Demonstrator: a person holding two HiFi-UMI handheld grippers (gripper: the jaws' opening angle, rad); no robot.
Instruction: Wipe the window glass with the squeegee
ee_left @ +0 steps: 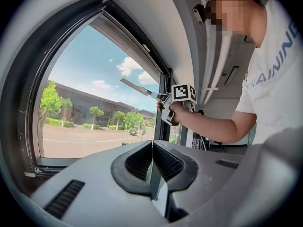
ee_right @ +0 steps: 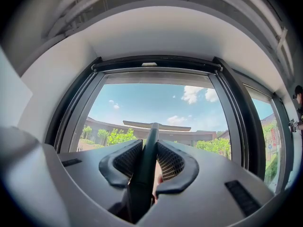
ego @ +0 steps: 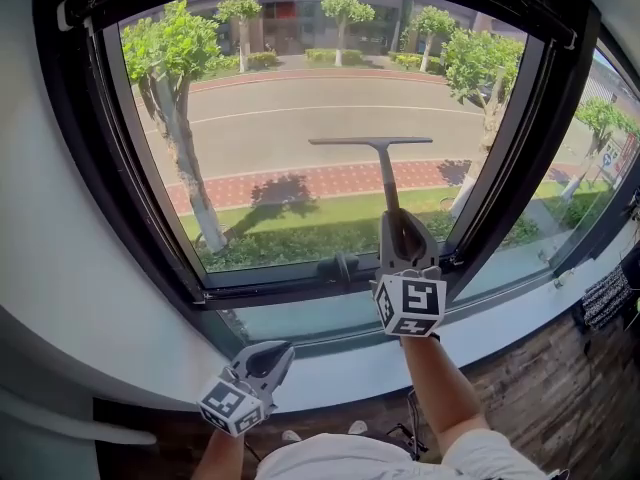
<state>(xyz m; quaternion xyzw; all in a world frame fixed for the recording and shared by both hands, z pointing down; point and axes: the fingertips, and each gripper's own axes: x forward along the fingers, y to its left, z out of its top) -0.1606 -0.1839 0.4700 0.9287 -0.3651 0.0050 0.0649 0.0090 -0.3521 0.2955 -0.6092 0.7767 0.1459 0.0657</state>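
Observation:
A dark squeegee stands upright against the window glass, its blade horizontal at mid-pane. My right gripper is shut on the squeegee's handle, which runs up between the jaws toward the blade. From the left gripper view the squeegee and the right gripper show at the pane's right side. My left gripper hangs low at the left below the sill, shut with nothing between its jaws; in its own view my left gripper points toward the pane.
A black window frame surrounds the pane, with a handle on its lower rail. White walls flank the window on the left. A second pane lies to the right. A person in a white shirt stands at the right.

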